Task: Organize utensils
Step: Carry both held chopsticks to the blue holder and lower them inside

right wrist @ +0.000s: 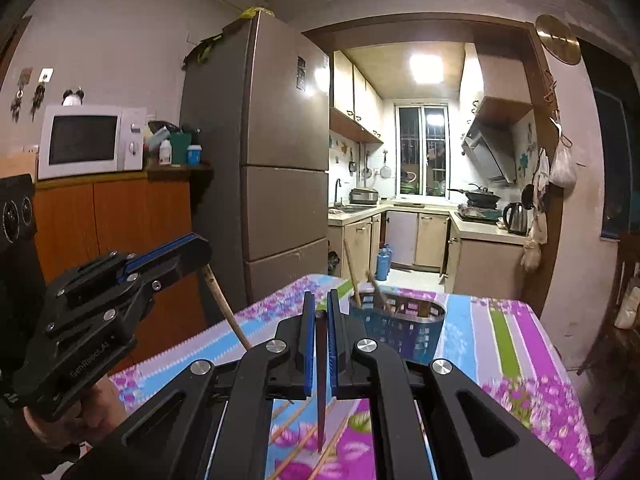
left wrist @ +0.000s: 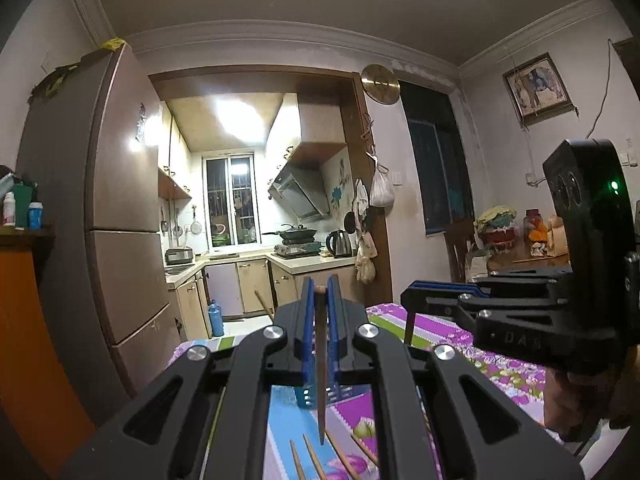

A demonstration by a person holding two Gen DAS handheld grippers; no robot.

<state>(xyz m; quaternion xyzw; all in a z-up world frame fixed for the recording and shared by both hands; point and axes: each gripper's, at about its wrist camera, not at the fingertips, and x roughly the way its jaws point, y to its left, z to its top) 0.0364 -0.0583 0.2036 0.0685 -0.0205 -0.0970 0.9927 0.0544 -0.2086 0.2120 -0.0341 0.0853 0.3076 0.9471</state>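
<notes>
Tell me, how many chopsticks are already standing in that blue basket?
2. The tall chopstick leans at the left end of the blue basket; the shorter chopstick tilts just right of it. Others lying low inside could be hidden by its wall.

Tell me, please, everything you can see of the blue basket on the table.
The blue basket is an oval plastic utensil holder with perforated, grid-like walls and an open top. It stands upright on the floral tablecloth, ahead of the right claw. Two wooden chopsticks already lean inside it, tilted, their upper ends poking above the rim. Neither claw touches it.
</notes>
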